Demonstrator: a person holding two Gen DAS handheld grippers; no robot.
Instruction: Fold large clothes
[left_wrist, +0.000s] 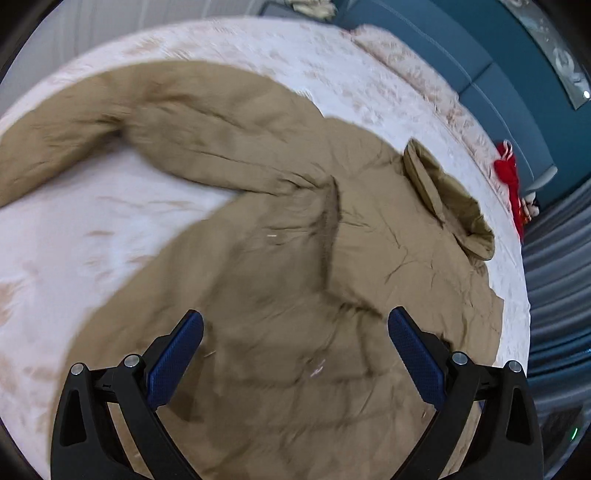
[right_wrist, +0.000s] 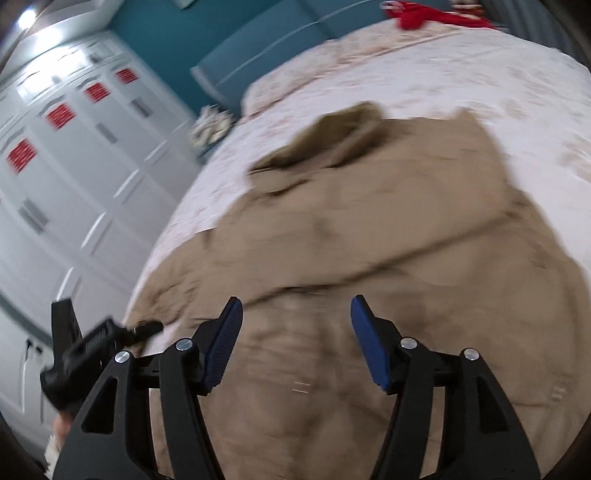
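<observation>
A large tan padded coat (left_wrist: 288, 229) lies spread on a bed with a pale patterned cover (left_wrist: 110, 229). One sleeve (left_wrist: 110, 122) stretches to the left, and the collar or hood (left_wrist: 443, 195) bunches at the right. My left gripper (left_wrist: 295, 325) hovers over the coat's body, open, with nothing between its blue pads. The right wrist view, blurred, shows the same coat (right_wrist: 369, 240) and its hood (right_wrist: 325, 144) farther off. My right gripper (right_wrist: 295, 310) is open above the coat with empty jaws. The other gripper (right_wrist: 92, 350) shows at the lower left of that view.
A teal headboard (left_wrist: 480, 74) runs along the far side of the bed, with a red item (left_wrist: 509, 177) beside it. White wardrobe doors (right_wrist: 74, 166) stand left of the bed. Grey curtains (left_wrist: 561, 266) hang at the right. The bed cover (right_wrist: 461, 74) lies bare around the coat.
</observation>
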